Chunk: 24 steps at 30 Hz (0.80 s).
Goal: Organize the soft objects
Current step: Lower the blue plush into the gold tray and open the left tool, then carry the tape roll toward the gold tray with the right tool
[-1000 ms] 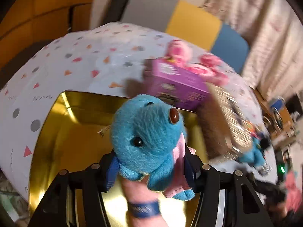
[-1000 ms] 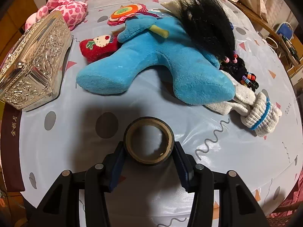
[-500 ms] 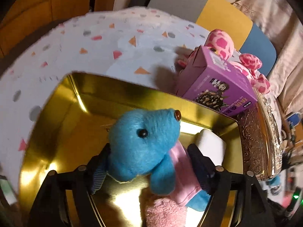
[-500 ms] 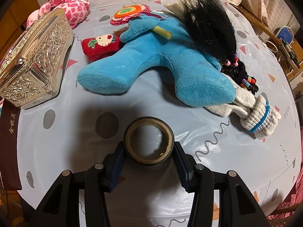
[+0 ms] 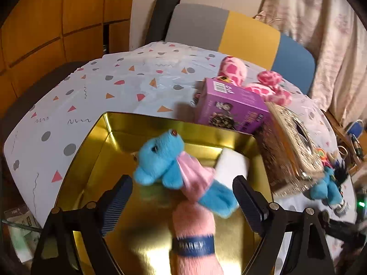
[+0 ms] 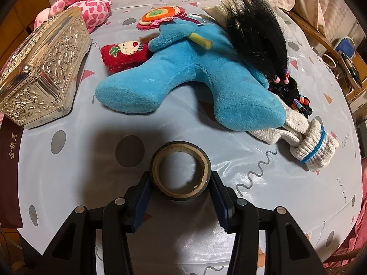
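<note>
In the left wrist view a small blue plush bear (image 5: 165,160) in a pink dress lies inside the gold tin (image 5: 101,137), resting on a pink sock (image 5: 195,236) beside a white soft item (image 5: 231,165). My left gripper (image 5: 183,197) is open, its jaws spread on either side of the bear. In the right wrist view my right gripper (image 6: 181,190) is shut on a dark tape roll (image 6: 181,171) on the table. Beyond it lie a big blue plush (image 6: 195,78) with black hair, a red sock (image 6: 123,53) and a white sock (image 6: 307,146).
A purple box (image 5: 231,107), a pink spotted plush (image 5: 234,71) and a silver embossed box (image 5: 291,144) stand past the tin. The silver box (image 6: 43,75) and the pink plush (image 6: 89,6) also show at the left of the right wrist view. A chair stands behind the table.
My left gripper has opened and let go of the blue bear, which now lies tipped over in the tin. The right gripper has stayed shut on the tape roll.
</note>
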{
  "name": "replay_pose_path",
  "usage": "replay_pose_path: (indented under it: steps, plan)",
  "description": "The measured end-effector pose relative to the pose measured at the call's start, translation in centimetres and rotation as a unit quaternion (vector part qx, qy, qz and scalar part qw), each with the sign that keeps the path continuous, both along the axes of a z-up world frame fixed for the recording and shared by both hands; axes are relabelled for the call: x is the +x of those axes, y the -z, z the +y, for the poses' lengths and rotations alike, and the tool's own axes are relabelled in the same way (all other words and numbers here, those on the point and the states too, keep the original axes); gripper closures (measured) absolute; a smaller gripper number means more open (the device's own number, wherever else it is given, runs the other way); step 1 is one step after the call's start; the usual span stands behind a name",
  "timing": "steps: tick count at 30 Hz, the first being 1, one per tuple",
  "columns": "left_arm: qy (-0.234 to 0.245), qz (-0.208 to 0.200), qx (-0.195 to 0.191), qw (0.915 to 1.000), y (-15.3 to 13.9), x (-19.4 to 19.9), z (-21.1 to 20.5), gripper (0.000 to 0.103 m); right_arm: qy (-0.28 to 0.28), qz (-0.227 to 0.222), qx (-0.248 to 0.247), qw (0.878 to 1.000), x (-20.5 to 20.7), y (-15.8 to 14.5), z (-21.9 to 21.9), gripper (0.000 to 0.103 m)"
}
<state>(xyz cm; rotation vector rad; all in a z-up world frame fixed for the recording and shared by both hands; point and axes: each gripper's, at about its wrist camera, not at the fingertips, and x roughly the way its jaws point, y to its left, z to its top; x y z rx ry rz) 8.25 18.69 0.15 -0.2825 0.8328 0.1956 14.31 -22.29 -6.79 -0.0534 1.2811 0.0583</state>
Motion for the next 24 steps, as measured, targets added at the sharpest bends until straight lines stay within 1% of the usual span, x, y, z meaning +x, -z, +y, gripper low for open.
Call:
replay_pose_path:
  steps: [4, 8, 13, 18, 21, 24]
  plan:
    - [0.013, -0.003, -0.011, 0.9998, -0.2, -1.5, -0.8, 0.013, -0.002, 0.000, -0.008, 1.000, -0.4, 0.0, 0.6, 0.053]
    - [0.019, -0.009, -0.008, 0.9997, -0.4, -2.8, -1.3, 0.013, -0.004, 0.001, -0.014, 1.000, -1.5, 0.0, 1.7, 0.054]
    - [0.030, -0.016, -0.015, 0.9993, -0.6, -4.0, -1.9, 0.013, -0.008, 0.004, -0.020, 1.000, -3.1, -0.2, 3.1, 0.054]
    - [0.038, -0.028, -0.013, 0.9988, -1.2, -4.9, -2.3, 0.013, -0.003, 0.005, -0.006, 1.000, -4.7, -0.3, 4.0, 0.054]
    - [0.041, -0.031, -0.018, 0.9985, -1.3, -5.3, -2.2, 0.013, -0.005, 0.004, 0.003, 1.000, -5.6, -0.4, 4.8, 0.054]
    - [0.038, -0.032, -0.018, 0.9986, -1.3, -5.6, -1.9, 0.013, -0.022, 0.004, 0.016, 1.000, -6.7, -0.7, 6.2, 0.054]
